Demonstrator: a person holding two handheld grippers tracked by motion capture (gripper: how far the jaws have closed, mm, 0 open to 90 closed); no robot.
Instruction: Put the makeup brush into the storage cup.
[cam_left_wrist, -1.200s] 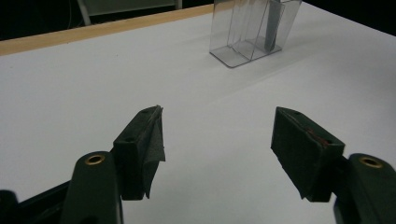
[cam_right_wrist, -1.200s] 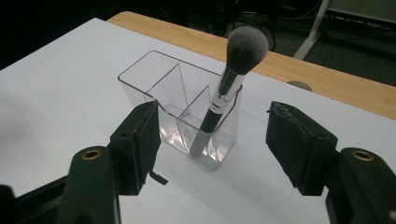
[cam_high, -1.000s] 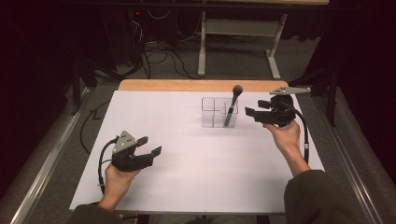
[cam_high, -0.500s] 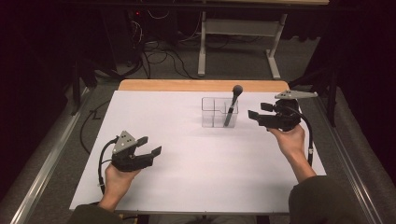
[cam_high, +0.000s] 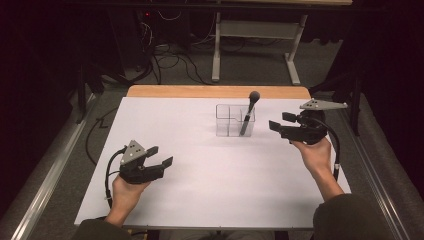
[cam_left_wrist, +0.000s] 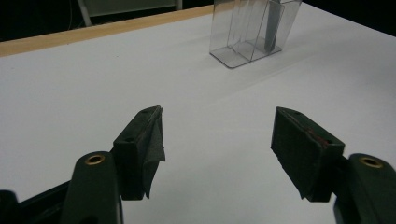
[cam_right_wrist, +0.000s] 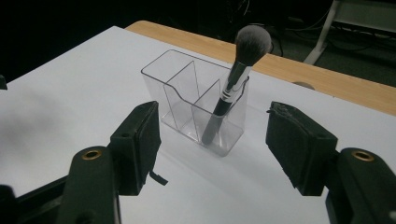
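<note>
My right claw (cam_right_wrist: 212, 144) gapes empty just short of the clear organizer (cam_right_wrist: 198, 105); its brush (cam_right_wrist: 233, 77) leans, probably against the rim.

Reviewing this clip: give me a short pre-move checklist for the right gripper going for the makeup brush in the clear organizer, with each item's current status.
1. Right gripper jaws open with nothing between them: ok.
2. Makeup brush seated in an end compartment of the clear organizer, bristles up, leaning on the rim: ok.
3. Brush in line with the right gripper's jaws: ok; in the right gripper view it stands between and beyond them.
4. Table between right gripper and organizer free of obstacles: ok.
5. Left gripper open, holding nothing, well away from the organizer: ok.
6. Organizer fixed so it won't tip or slide when the brush is pulled: cannot tell.
</note>
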